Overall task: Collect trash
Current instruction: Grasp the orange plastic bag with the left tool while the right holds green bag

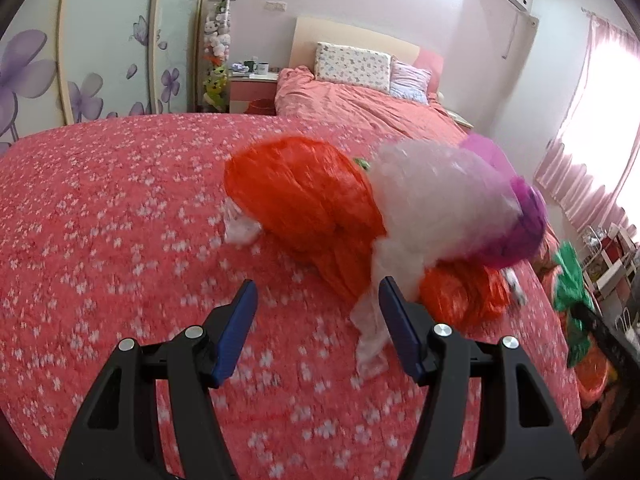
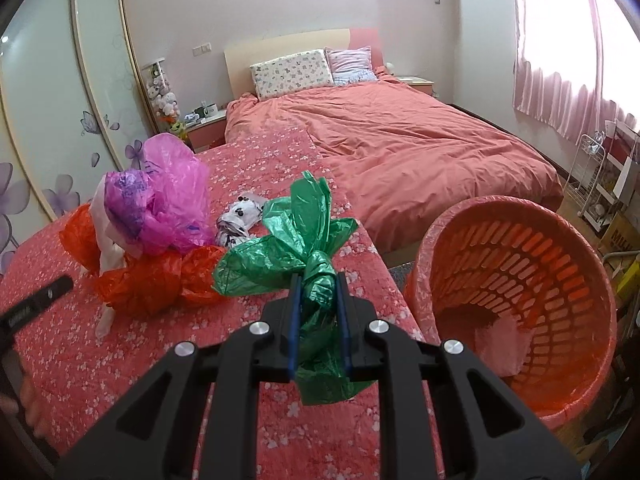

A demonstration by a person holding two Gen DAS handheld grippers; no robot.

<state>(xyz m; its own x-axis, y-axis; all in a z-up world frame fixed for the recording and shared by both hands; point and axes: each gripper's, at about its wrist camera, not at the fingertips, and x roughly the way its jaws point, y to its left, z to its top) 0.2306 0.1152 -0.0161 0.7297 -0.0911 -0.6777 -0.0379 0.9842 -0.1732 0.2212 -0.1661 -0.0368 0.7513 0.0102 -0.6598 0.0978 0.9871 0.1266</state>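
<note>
At the far left the left tongs (image 1: 318, 296) hover over the floral bed cover (image 1: 120, 208), jaws apart and holding nothing. A limp white strip of plastic lies just by the inner face of the right-hand jaw, not pinched. Past them sits the pile still to collect — an orange bag (image 1: 304, 204), a white bag (image 1: 436, 208) lying against it, and a pink bag (image 1: 516, 224) at the right end. The left view is blurred, so finer contact is hard to read.

Further right, a small crumpled white wrapper (image 2: 238, 220) lies behind the pile. Then come the right tongs (image 2: 319, 304), clamped on the knotted neck of the green bag (image 2: 288, 240), which appears lifted clear of the cover. The step in hand looks like carrying this bag to the bin.

At the far right the orange basket (image 2: 560, 236) stands beside the bed, tilted with its mouth toward the camera — a wide target. The next move calls for a swing right past the mattress edge, then opening over the mouth. That path looks open; the loose bag tails could drag on the rim.
</note>
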